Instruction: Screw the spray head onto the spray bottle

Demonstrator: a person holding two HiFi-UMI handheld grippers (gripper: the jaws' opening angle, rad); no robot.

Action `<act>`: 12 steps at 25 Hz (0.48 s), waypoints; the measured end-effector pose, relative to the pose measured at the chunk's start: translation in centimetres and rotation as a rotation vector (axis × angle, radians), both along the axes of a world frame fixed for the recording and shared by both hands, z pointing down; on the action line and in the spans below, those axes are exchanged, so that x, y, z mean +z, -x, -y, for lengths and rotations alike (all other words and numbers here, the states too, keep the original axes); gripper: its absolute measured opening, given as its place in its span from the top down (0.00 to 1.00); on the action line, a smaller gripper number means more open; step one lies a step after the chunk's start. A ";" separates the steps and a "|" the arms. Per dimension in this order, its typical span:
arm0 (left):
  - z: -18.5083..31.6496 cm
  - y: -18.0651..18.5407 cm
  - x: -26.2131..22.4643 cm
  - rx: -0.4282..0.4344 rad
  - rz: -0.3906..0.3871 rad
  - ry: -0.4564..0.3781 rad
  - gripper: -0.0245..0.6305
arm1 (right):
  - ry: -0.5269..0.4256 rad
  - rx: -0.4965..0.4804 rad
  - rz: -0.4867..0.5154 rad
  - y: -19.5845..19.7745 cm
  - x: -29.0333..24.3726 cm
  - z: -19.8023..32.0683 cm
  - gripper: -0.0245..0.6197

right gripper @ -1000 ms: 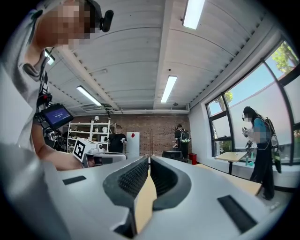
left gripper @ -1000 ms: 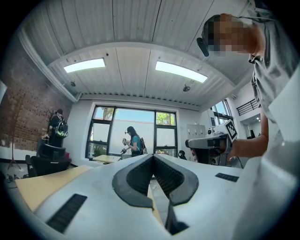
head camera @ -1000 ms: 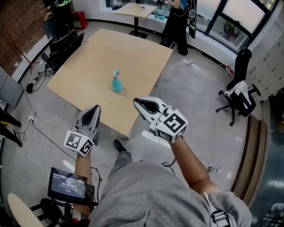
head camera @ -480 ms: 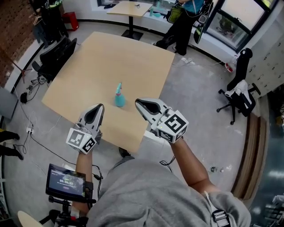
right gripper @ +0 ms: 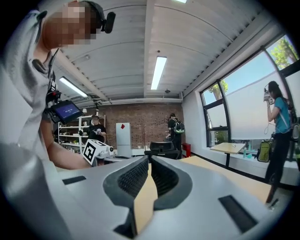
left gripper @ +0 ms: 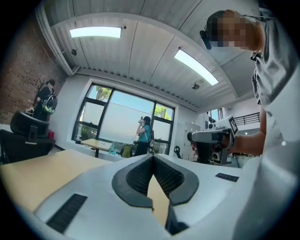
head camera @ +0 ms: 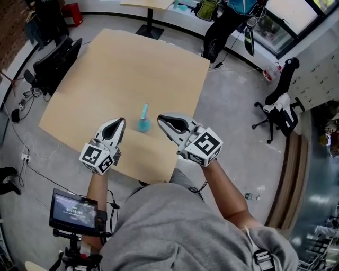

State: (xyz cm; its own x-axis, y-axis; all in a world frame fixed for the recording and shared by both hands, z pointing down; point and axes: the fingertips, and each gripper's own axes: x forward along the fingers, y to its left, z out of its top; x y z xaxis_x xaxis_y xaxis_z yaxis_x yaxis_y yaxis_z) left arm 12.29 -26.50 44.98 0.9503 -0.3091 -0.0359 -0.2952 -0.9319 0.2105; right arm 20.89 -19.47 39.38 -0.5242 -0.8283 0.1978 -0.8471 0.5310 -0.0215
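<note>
A small teal spray bottle (head camera: 143,123) with its spray head (head camera: 145,110) on top stands upright on the tan square table (head camera: 116,74), near the table's front edge. My left gripper (head camera: 121,123) is held over the front edge, just left of the bottle, its jaws shut and empty. My right gripper (head camera: 162,119) hangs just right of the bottle, also shut with nothing held. The bottle shows in neither gripper view; there my left gripper (left gripper: 153,158) and my right gripper (right gripper: 149,163) point level across the room with pads touching.
A person (head camera: 225,18) stands beyond the table's far right corner beside another small table (head camera: 151,4). An office chair (head camera: 275,103) stands on the grey floor at right. Black chairs (head camera: 50,58) and cables lie left of the table. A tablet (head camera: 73,210) sits at lower left.
The view has moved toward the table. Both grippers have come forward over the front edge and now flank the bottle. Both stay shut.
</note>
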 end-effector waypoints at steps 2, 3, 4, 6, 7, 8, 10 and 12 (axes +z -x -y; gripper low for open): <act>-0.1 -0.2 1.1 0.007 0.010 0.017 0.96 | -0.011 -0.046 0.008 0.7 -0.4 0.2 0.95; -0.1 -0.2 1.8 0.013 0.015 0.030 0.96 | -0.011 -0.071 0.004 1.0 -0.4 0.5 0.95; -0.2 -0.4 2.5 0.021 0.019 0.047 0.96 | -0.002 -0.098 -0.008 1.3 -0.1 0.7 0.95; -0.4 -0.7 4.2 0.033 0.031 0.084 0.95 | 0.044 -0.152 -0.057 1.8 0.9 1.2 0.95; -0.3 -1.0 5.1 0.036 0.039 0.098 0.95 | 0.067 -0.183 -0.092 1.9 1.5 1.6 0.95; -0.1 -1.4 6.1 0.039 0.049 0.105 0.95 | 0.086 -0.220 -0.137 1.8 2.4 2.3 0.95; 0.9 -2.6 8.9 0.060 0.078 0.104 0.95 | 0.115 -0.319 -0.266 1.6 4.7 4.3 0.94; 1.6 -4.2 12.1 0.106 0.125 0.089 0.77 | 0.130 -0.464 -0.441 1.4 7.9 5.9 0.87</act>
State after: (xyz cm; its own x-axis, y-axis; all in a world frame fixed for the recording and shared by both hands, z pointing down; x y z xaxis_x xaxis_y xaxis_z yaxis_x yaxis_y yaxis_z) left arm 16.52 -28.09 57.08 0.9732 -0.2032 0.1075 -0.2249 -0.9385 0.2619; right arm 19.46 -25.38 47.30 -0.6681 -0.4908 0.5593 -0.4746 0.8600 0.1877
